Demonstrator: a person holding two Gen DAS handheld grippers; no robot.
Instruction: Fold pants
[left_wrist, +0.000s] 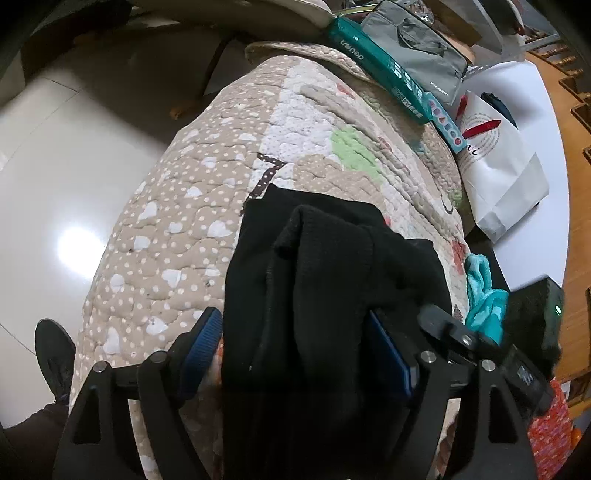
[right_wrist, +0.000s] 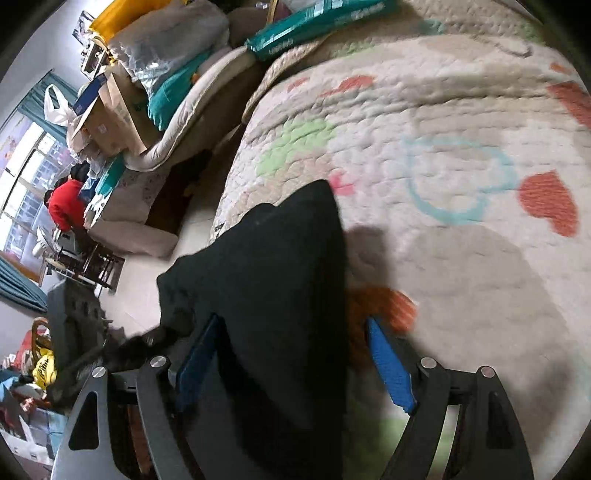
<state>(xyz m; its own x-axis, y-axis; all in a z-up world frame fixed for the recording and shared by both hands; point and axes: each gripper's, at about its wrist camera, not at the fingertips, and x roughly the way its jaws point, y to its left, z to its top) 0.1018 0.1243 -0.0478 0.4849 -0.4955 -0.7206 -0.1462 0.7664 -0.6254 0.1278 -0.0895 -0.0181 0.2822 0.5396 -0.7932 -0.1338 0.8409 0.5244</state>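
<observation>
The black pants (left_wrist: 314, 277) lie bunched on a quilted bed cover (left_wrist: 177, 229) patterned with dots and hearts. My left gripper (left_wrist: 295, 317) straddles the bunch, its blue pads (left_wrist: 205, 339) standing wide at either side of the cloth without squeezing it. In the right wrist view a pointed fold of the pants (right_wrist: 277, 258) runs up between the fingers of my right gripper (right_wrist: 293, 319). The cloth drapes over its left pad, while the right pad (right_wrist: 388, 365) stands clear of it above the bed cover (right_wrist: 461, 266). This view is motion-blurred.
A teal box (left_wrist: 373, 62), a grey bag (left_wrist: 417, 48) and a white paper bag (left_wrist: 498, 158) crowd the bed's far right. A teal cloth (left_wrist: 484, 295) lies at its right edge. Shiny floor (left_wrist: 55, 177) and a dark shoe (left_wrist: 55, 350) are on the left. Piled bedding and a cardboard box (right_wrist: 110, 122) stand beyond.
</observation>
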